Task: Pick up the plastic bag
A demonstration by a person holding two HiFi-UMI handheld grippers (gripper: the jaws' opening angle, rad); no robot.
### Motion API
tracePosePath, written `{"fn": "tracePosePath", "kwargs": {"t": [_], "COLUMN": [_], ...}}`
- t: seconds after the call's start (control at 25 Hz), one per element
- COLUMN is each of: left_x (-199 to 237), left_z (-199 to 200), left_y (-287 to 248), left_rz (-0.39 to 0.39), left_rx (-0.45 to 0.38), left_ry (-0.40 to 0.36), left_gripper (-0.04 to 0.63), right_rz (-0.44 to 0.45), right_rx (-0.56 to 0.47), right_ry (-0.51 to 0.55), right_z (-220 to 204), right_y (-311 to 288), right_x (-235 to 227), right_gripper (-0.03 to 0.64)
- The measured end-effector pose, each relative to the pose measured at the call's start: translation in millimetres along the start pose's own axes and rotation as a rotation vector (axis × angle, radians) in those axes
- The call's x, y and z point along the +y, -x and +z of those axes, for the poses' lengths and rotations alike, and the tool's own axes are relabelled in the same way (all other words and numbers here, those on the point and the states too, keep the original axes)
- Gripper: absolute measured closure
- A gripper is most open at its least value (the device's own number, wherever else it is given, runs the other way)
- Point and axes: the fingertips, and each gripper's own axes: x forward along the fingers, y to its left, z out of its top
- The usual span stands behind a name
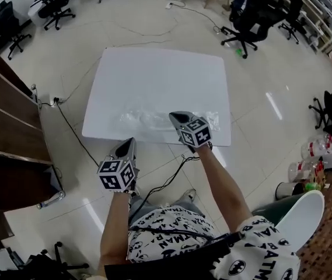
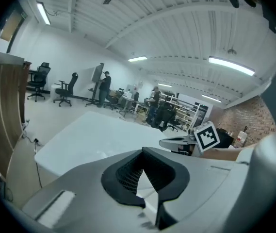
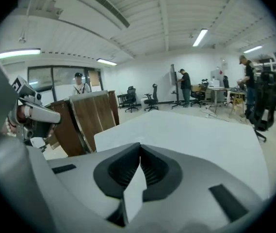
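Plastic bag (image 1: pixel 145 120): clear and crumpled, lying flat on the white table (image 1: pixel 154 74), close to its front edge.
Wooden cabinet (image 1: pixel 8 118): standing at far left, well apart from the table.
Left gripper (image 1: pixel 132 140): hovering at the table's front edge, by the bag's left end; fingers sitting closed tip to tip, gripping nothing.
Right gripper (image 1: pixel 174 115): tip hanging over the bag's right part; fingers pressing fully together, can't tell if any film is pinched.
Bottles (image 1: pixel 308 159): sitting on the floor, far right.
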Motion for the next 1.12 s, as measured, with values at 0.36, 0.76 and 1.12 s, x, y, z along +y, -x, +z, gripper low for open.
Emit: {"fn": "tracePosePath", "kwargs": {"t": [0.36, 0.76, 1.12], "left_x": [-76.7, -102.5, -91.7], "left_z": [12.4, 0.0, -12.1], "left_y": [-40.6, -29.8, -14.4], "left_rz": [-0.178, -0.217, -0.186], "left_rx": [0.029, 0.039, 0.046], "left_ry": [-0.119, -0.135, -0.113], "left_gripper": [0.595, 0.595, 0.595], "right_rz": [-0.291, -0.377, -0.384], "right_rx": [-0.044, -0.176, -0.138], "right_ry": [-0.195, -0.430, -0.378], "right_z": [-19.6, -40.4, -45.2], "right_y": [135.5, 205.5, 199.3], "right_x": [-13.5, 9.9, 26.6], "right_gripper": [0.617, 0.617, 0.617]}}
